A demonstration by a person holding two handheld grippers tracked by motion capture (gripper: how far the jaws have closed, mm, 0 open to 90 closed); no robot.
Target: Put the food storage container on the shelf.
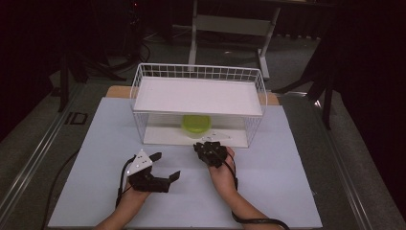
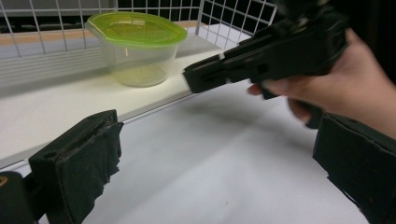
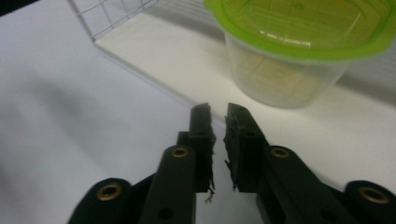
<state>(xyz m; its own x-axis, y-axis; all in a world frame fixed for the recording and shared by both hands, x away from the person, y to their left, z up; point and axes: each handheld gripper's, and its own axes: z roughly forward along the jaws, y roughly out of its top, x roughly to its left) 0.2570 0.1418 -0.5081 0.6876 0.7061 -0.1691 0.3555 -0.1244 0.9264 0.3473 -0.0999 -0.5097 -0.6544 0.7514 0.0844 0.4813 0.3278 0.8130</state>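
Observation:
A clear plastic tub with a green lid (image 1: 196, 123) (image 2: 137, 46) (image 3: 299, 46) stands upright on the lower floor of a white wire rack (image 1: 198, 96). My right gripper (image 1: 205, 145) (image 3: 218, 109) points at the tub from just outside the rack's front edge, a short way from it. Its jaws are a narrow slit apart with nothing between them. It also crosses the left gripper view (image 2: 189, 80). My left gripper (image 1: 167, 165) (image 2: 215, 163) rests lower left on the table, wide open, holding nothing and aimed toward the rack.
The rack has a flat white upper shelf over the tub and wire walls at the back and sides (image 2: 233, 14). It stands on a white table mat (image 1: 268, 167). Table legs and stands rise in the dark behind.

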